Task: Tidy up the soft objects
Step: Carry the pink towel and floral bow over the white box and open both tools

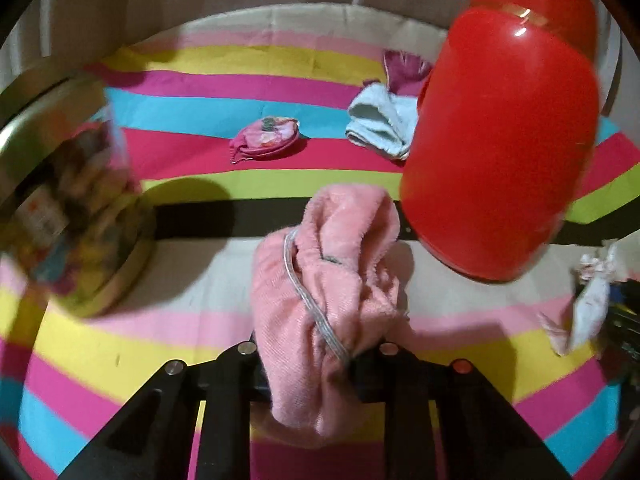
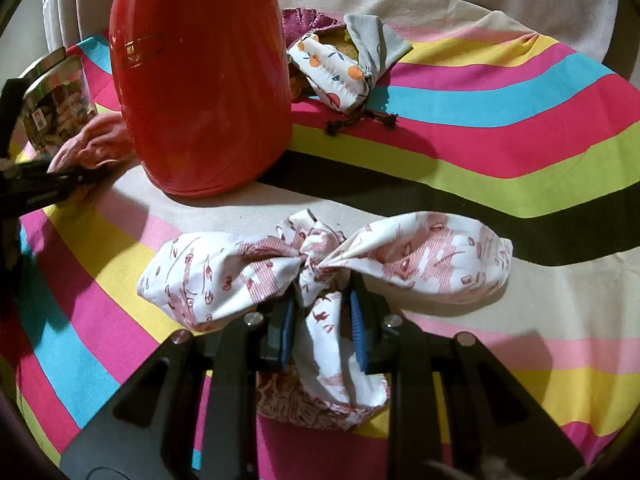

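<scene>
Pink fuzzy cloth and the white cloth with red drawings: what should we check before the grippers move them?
1. Left gripper has the pink fuzzy cloth: ok, the cloth bunches between its fingers.
2. Right gripper has the white patterned cloth: ok, pinched at its twisted middle.
3. White patterned cloth all off the striped tablecloth: not ok, both ends lie on it.
4. Room beside the red jug: not ok, it stands right next to the pink cloth.
5. Glass jar safely clear: cannot tell, it is blurred.
6. Where the cloths should go: cannot tell, no bin shows.
</scene>
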The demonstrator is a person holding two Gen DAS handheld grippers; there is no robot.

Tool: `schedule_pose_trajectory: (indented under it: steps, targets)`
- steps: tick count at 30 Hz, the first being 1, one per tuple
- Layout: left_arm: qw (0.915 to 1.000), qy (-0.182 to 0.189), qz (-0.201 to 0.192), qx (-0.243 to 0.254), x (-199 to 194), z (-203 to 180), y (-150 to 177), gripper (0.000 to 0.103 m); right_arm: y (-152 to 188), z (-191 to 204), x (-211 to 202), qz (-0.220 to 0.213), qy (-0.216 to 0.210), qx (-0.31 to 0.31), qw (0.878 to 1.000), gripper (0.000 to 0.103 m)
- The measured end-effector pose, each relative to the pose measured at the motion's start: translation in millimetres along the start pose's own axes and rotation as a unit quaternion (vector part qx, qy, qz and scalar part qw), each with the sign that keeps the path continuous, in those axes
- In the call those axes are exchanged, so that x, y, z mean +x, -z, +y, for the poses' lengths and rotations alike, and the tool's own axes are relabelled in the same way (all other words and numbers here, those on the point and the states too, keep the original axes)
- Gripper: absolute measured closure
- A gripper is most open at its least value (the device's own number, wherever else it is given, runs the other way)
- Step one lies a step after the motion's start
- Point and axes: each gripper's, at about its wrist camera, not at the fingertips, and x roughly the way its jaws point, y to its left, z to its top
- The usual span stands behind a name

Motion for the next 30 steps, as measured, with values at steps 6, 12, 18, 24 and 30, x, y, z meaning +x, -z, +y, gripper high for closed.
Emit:
schedule_pose_trajectory:
  steps: [6, 12, 18, 24, 30]
  targets:
    - [0.9997, -0.013, -0.003, -0.019, -16.8, -8.8, 33.9, 0.078, 0.0, 0.3, 0.5, -0.001, -0.005, 0.006, 1.0, 0.075]
    - [0.9993, -0.017, -0.001, -0.034, -17.3, -4.2, 33.7, 0.078, 0.1, -0.7, 1.7, -0.001, -0.01, 0.01, 1.0, 0.076]
    - [0.9992, -0.038, 0.001, -0.014, -14.1, -11.6, 31.6, 0.077, 0.2, -0.6, 2.1, -0.001, -0.011, 0.01, 1.0, 0.076]
    - [0.9987, -0.048, 0.002, -0.02, -15.4, -12.1, 32.5, 0.077, 0.2, -0.6, 1.4, -0.001, -0.011, 0.012, 1.0, 0.076]
    - [0.9993, -0.03, 0.018, -0.014, -51.1, -30.6, 59.3, 0.077, 22.2, -12.1, -22.9, 0.015, -0.044, 0.074, 0.996, 0.077]
